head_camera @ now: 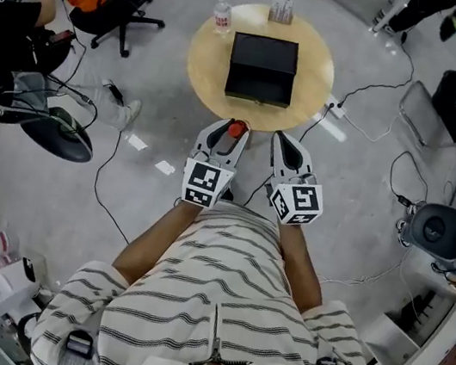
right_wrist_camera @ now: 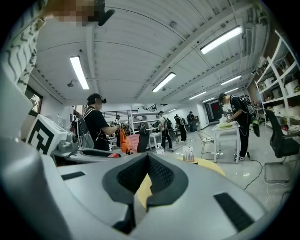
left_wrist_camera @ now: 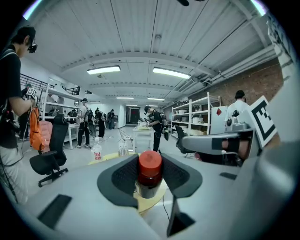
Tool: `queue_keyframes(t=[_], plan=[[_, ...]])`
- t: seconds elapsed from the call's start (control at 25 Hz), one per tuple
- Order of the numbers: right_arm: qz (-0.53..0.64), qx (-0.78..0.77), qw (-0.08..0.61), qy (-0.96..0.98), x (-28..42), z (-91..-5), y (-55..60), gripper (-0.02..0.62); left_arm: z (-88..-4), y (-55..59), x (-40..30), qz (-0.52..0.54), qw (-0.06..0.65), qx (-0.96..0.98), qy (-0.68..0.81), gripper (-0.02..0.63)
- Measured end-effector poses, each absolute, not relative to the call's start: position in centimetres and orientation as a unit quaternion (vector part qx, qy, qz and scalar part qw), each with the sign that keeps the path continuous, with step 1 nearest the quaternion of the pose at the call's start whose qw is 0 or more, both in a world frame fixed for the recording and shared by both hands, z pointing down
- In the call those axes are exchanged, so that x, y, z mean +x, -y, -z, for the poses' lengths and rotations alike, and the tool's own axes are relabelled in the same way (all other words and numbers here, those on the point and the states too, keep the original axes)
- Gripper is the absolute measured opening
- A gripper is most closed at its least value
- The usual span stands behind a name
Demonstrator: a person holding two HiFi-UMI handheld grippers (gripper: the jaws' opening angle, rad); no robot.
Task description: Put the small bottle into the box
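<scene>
A person standing at a round wooden worktop (head_camera: 317, 72) holds the small bottle (head_camera: 236, 129), dark-bodied with a red cap, clamped between the fingers of the left gripper (head_camera: 230, 129). The bottle hangs at the worktop's near edge, short of the open black box (head_camera: 257, 95) at the middle. The right gripper (head_camera: 285, 140) hovers just to the right, its fingers closed on nothing.

The left gripper view shows the pads pinching the bottle just below the cap, with the body hanging free underneath. That high, narrow hold is probably the main hazard, since a quick swing toward the box could let the bottle pivot or slide out. At this spot a drop would likely land on the worktop's rim or on the floor among the trailing cables.

The box's near wall stands between bottle and opening, so too low an approach could catch the bottle's base, tip it or push the box farther away. A water bottle (head_camera: 222, 14) at the far left edge sits well clear of the path.
</scene>
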State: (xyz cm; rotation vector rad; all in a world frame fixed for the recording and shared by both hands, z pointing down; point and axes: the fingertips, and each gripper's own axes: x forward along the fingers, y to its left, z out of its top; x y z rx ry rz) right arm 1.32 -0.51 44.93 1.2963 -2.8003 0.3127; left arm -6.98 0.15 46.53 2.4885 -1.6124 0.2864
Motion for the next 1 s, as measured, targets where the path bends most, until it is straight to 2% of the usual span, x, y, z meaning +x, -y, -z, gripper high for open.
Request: queue_keyframes(t=[0.56, 1.0], plan=[[-0.106, 0.459, 0.033, 0.882, -2.2, -44.9, 7.1, 0.018, -46.8, 6.7, -10.1, -0.112, 0.079, 0.859, 0.493, 0.158], [-0.120, 0.485, 0.046, 0.865, -1.5, -45.7, 9.6, 0.018, -47.9, 9.8, -9.4, -0.117, 0.094, 0.872, 0.466, 0.158]])
